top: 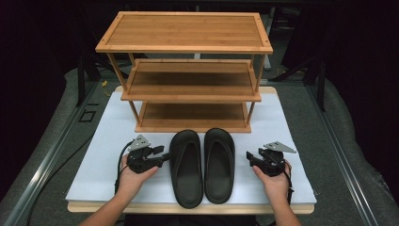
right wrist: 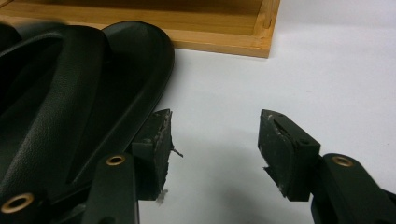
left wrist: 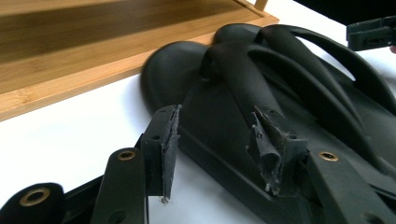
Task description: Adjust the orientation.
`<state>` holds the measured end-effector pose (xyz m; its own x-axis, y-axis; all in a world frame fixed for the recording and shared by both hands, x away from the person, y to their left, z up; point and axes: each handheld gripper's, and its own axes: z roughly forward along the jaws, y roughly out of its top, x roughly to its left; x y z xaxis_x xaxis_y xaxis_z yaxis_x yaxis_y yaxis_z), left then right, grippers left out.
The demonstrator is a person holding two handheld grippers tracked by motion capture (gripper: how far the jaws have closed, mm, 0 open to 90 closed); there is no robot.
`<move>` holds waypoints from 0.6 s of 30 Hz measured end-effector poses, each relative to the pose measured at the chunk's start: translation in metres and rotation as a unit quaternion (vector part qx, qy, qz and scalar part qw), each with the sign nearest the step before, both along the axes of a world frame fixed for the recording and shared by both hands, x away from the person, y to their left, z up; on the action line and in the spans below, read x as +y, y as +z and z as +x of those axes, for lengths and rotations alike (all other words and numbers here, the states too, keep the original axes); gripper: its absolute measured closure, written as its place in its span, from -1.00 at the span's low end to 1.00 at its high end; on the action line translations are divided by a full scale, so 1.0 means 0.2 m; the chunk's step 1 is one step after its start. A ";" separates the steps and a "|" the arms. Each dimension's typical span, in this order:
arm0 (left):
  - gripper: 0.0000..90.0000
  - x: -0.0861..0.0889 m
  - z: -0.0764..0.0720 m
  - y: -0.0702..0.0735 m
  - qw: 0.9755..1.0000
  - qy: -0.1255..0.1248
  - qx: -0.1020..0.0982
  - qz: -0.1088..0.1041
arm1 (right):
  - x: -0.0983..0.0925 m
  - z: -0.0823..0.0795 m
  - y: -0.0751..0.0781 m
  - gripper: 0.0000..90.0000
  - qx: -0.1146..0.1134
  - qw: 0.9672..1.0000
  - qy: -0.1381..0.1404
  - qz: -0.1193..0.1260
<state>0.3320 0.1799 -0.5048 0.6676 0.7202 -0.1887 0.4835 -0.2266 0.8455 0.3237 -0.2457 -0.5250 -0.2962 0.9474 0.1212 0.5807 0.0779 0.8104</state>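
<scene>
Desk (top: 108, 136) with white cover, front edge cut off at the bottom of the high view. Bamboo rack (top: 188, 70) at the back, three shelves. Two black slippers side by side before it: left slipper (top: 186, 167), right slipper (top: 219, 162). Left claw (top: 162, 157) open, jaws straddling the left slipper's outer edge, pads not pressing. Right claw (top: 249, 159) open, empty, just beside the right slipper.
</scene>
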 end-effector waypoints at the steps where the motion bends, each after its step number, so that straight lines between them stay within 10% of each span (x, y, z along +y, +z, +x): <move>1: 0.13 -0.02 -0.02 0.00 1.000 -0.003 -0.001 -0.001 | 0.00 0.00 0.00 -0.01 0.000 1.000 0.001 0.002; 10: -0.07 -0.07 -0.09 -0.02 1.000 -0.013 0.001 -0.022 | 0.00 0.00 0.00 -0.01 0.000 1.000 0.000 0.005; 18: -0.09 -0.13 -0.08 -0.08 1.000 -0.026 0.011 0.006 | -0.01 0.00 0.00 -0.01 0.001 1.000 -0.002 0.006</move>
<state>0.3161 0.1548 -0.5207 0.6998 0.6874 -0.1944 0.4887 -0.2622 0.8321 0.3239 -0.2468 -0.5256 -0.2925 0.9468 0.1340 0.5831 0.0656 0.8097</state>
